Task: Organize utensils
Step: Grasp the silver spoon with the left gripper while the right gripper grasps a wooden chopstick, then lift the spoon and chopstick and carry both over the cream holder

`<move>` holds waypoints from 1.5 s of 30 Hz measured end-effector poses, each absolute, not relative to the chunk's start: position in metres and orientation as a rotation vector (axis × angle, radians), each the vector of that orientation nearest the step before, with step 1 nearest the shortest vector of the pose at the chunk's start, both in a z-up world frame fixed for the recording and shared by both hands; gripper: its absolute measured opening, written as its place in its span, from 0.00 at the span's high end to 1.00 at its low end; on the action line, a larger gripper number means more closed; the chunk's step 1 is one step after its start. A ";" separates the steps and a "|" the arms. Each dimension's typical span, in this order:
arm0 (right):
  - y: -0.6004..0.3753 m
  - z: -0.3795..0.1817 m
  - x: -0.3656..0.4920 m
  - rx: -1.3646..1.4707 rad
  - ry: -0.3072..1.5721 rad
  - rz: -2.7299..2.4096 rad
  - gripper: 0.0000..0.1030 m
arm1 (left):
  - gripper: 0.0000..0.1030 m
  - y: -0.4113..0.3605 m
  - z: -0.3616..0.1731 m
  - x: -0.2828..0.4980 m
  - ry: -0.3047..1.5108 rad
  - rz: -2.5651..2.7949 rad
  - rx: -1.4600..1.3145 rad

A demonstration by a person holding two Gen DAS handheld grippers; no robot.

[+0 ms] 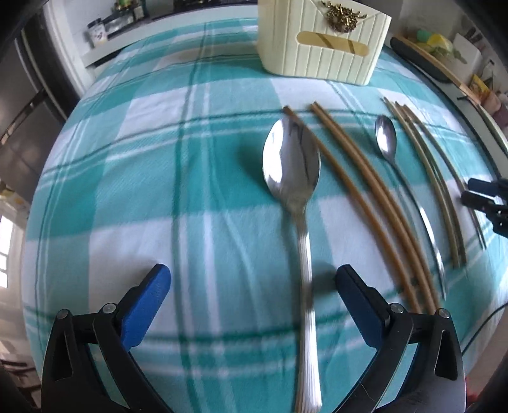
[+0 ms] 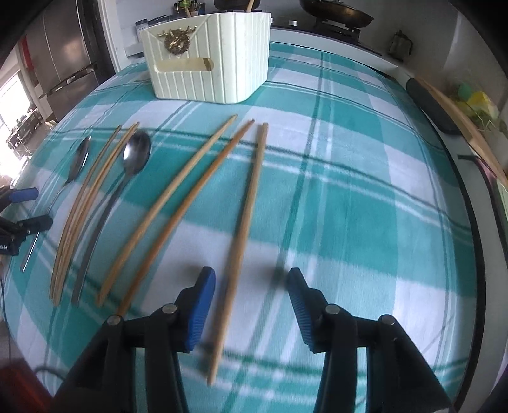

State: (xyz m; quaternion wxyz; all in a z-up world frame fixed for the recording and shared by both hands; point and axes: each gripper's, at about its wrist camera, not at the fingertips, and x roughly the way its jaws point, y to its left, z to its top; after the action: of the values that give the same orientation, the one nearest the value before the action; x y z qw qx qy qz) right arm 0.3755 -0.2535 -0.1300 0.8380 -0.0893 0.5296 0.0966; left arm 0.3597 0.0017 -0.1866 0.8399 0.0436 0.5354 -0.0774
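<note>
Both jaws spread: left gripper [image 1: 254, 286] straddles the large spoon [image 1: 293, 165] handle, right gripper [image 2: 250, 292] one chopstick [image 2: 244, 219]; centre each before pinching.

A home kitchen
A stainless fridge [image 2: 63, 60] stands at the left, what looks like a dark wok [image 2: 336, 12] on a stove sits behind, and a teal plaid tablecloth [image 2: 349, 197] holds spoons, chopsticks and a cream holder [image 2: 209, 70]

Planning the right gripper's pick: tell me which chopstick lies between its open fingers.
The lone chopstick farthest right, apart from the others. Its near end runs between the right gripper's open fingers; the other chopsticks lie left of them.
</note>
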 end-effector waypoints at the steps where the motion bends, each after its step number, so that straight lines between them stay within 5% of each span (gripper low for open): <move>1: -0.252 -0.131 0.380 -0.189 1.122 0.207 0.54 | 0.00 0.000 -0.186 0.364 1.128 -0.164 0.095; 11: -0.237 -0.132 0.456 -0.189 1.135 0.203 0.63 | 0.19 -0.015 -0.180 0.406 1.117 -0.152 0.089; 14: -0.236 -0.132 0.480 -0.149 1.133 0.188 0.70 | 0.37 -0.019 -0.177 0.411 1.107 -0.172 0.093; 16: -0.237 -0.132 0.490 -0.134 1.132 0.182 0.93 | 0.59 -0.018 -0.175 0.413 1.092 -0.188 0.096; 45: -0.267 0.037 0.290 -0.028 0.602 0.261 0.93 | 0.60 0.028 -0.041 0.291 0.618 -0.328 -0.097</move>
State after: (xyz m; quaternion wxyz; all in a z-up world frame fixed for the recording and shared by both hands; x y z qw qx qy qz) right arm 0.2902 -0.2668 0.0373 0.9466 -0.0135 0.2954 0.1284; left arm 0.2907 0.0282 -0.0410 0.9382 -0.0475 0.3029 -0.1606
